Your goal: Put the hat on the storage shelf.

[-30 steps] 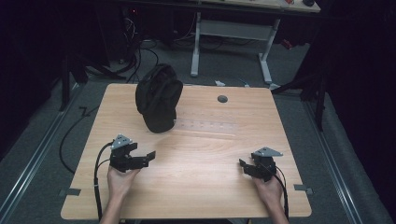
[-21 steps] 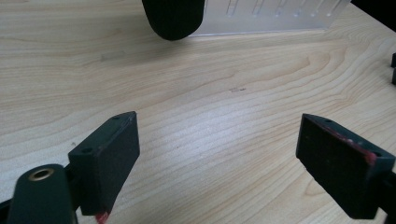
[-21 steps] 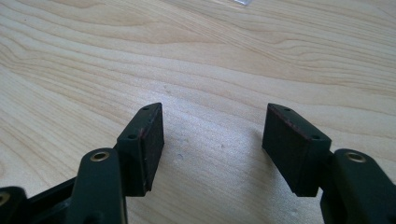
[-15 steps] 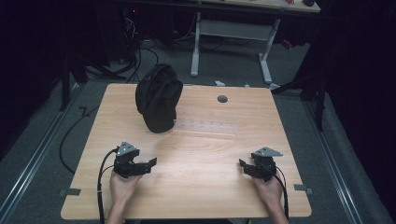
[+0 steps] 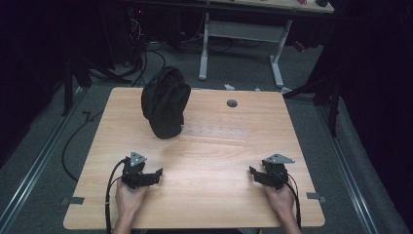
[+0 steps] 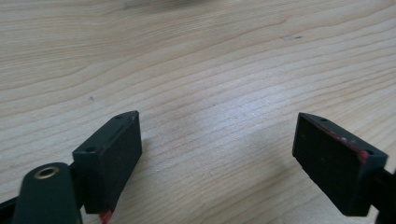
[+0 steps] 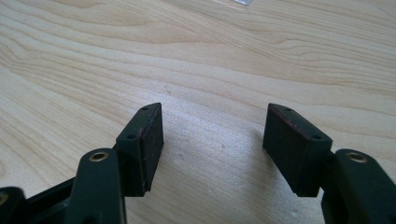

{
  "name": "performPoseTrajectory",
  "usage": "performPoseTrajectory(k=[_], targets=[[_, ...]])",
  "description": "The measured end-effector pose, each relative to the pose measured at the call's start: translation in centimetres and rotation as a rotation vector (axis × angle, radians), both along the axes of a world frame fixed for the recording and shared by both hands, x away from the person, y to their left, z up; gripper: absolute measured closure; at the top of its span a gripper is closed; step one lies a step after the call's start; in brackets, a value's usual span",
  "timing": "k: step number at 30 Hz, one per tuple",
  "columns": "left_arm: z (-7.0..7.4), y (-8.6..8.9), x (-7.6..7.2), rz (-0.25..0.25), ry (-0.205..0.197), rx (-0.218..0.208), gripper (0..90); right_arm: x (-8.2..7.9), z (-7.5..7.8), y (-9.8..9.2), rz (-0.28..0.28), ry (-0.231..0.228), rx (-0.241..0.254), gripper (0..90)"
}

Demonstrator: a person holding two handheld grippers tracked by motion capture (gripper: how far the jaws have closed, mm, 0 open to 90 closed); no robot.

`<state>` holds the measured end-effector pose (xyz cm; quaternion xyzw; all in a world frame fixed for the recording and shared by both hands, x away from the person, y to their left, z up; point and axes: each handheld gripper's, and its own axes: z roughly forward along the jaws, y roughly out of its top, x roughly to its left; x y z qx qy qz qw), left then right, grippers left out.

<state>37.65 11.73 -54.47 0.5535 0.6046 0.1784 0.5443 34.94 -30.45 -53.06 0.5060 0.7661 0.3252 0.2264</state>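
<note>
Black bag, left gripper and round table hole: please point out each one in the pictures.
black bag (image 5: 165, 101), high view, middle of its dark body.
left gripper (image 5: 155, 174), high view, between its open jaw tips.
round table hole (image 5: 232, 103), high view, centre of the grey grommet.

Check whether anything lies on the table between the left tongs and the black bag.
Nothing visible does. Bare wooden table lies between the open left tongs and the black fabric bag standing toward the far left; the tongs hold nothing.
</note>
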Motion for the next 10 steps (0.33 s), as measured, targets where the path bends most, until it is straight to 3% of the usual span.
performPoseTrajectory(k=[1, 2, 3, 10], targets=[[-0.05, -0.12, -0.01, 0.0, -0.002, 0.013, 16.7, 0.01, 0.0, 0.0, 0.0, 0.0, 0.0, 38.0], [-0.27, -0.52, -0.08, 0.001, -0.011, 0.061, 16.7, 0.02, -0.01, 0.01, 0.001, -0.001, -0.001, 37.9], [-0.34, -0.7, -0.12, 0.001, -0.015, 0.079, 16.6, 0.03, 0.0, 0.02, 0.0, 0.0, 0.0, 38.0], [-0.34, -0.71, -0.13, 0.006, -0.014, 0.076, 16.4, 0.03, -0.01, 0.02, 0.0, 0.0, 0.0, 37.9]])
